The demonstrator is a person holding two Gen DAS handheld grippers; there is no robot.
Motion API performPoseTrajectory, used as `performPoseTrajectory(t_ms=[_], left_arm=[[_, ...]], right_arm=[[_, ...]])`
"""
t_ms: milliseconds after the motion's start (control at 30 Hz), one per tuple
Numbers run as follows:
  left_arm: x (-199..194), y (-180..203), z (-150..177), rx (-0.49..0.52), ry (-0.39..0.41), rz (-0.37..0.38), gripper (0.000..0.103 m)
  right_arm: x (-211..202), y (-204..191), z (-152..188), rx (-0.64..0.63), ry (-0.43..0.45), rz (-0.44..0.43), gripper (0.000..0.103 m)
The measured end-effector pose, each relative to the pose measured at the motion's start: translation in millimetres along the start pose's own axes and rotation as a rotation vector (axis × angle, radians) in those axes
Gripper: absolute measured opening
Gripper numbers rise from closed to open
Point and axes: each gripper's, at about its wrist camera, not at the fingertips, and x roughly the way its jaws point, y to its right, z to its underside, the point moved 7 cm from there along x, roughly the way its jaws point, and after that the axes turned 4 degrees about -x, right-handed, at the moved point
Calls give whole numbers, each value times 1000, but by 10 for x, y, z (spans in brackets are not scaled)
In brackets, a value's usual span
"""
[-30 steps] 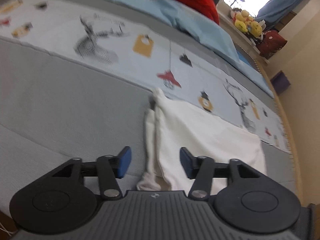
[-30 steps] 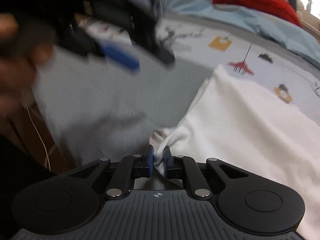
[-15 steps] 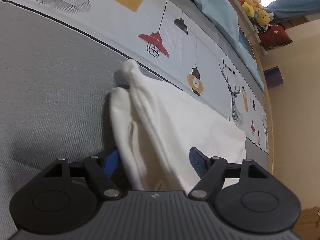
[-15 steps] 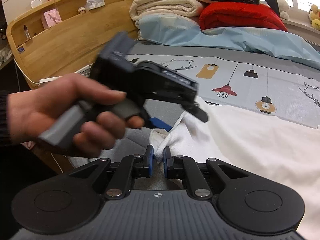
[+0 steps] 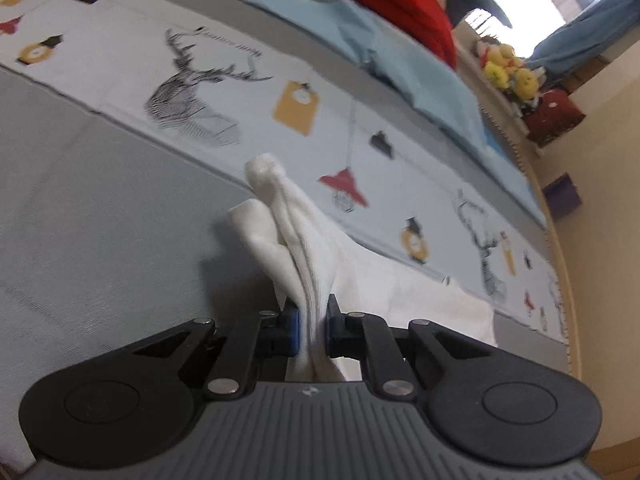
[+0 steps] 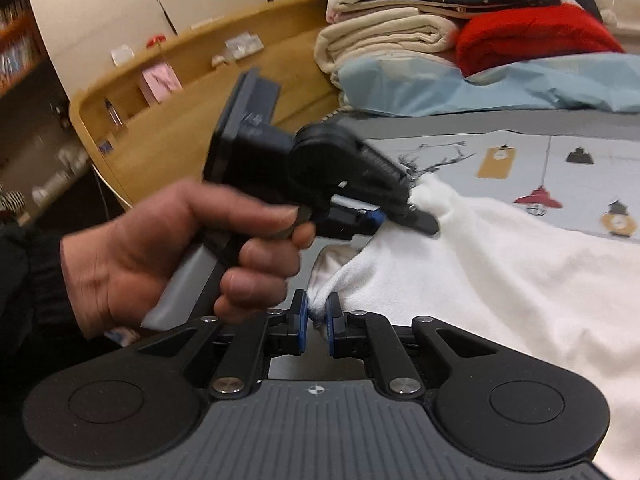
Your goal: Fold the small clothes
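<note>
A small white garment (image 5: 312,248) lies on the bed, one edge bunched into a raised fold. My left gripper (image 5: 313,320) is closing its jaws on that fold, and the blue pads press the cloth from both sides. In the right wrist view a hand (image 6: 180,248) holds the left gripper (image 6: 400,220) at the far corner of the white garment (image 6: 500,272). My right gripper (image 6: 316,316) is shut on the near corner, lifted a little off the grey bedcover (image 6: 288,368).
The bed carries a printed sheet (image 5: 312,92) with deer and lamps beside a grey cover (image 5: 100,208). At the head lie a light blue quilt (image 6: 500,84), a red blanket (image 6: 532,36) and folded cream blankets (image 6: 384,36). A wooden shelf (image 6: 160,120) curves behind.
The left jaws have gone from wide apart around the white fold to pressed on it. The right gripper has risen slightly and tilted up, still shut on its corner.
</note>
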Motion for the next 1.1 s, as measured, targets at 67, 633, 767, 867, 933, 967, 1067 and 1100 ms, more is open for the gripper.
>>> performPoseTrajectory(t_ms=[67, 633, 767, 867, 933, 967, 1067, 1100], left_arm=[[13, 16, 9, -8, -10, -11, 12], [502, 2574, 885, 318, -8, 288, 13], [585, 2932, 1170, 358, -61, 389, 28], [580, 2918, 1204, 401, -45, 348, 37], [587, 2833, 1198, 432, -37, 298, 37], [606, 2785, 1203, 433, -52, 285, 36], [712, 2604, 1323, 475, -165, 226, 36], [734, 2547, 1363, 501, -188, 215, 34]], right_arm=[[-59, 55, 13, 21, 3, 16, 9], [-2088, 1510, 347, 224, 206, 476, 9], [-2417, 1775, 551, 262, 190, 606, 8], [-2453, 2004, 763, 282, 86, 749, 8], [-2379, 2210, 975, 348, -26, 809, 8], [-2334, 2298, 1082, 402, -76, 808, 8], [-2256, 2394, 1190, 509, -108, 783, 9], [-2234, 2398, 1164, 519, -103, 782, 10]])
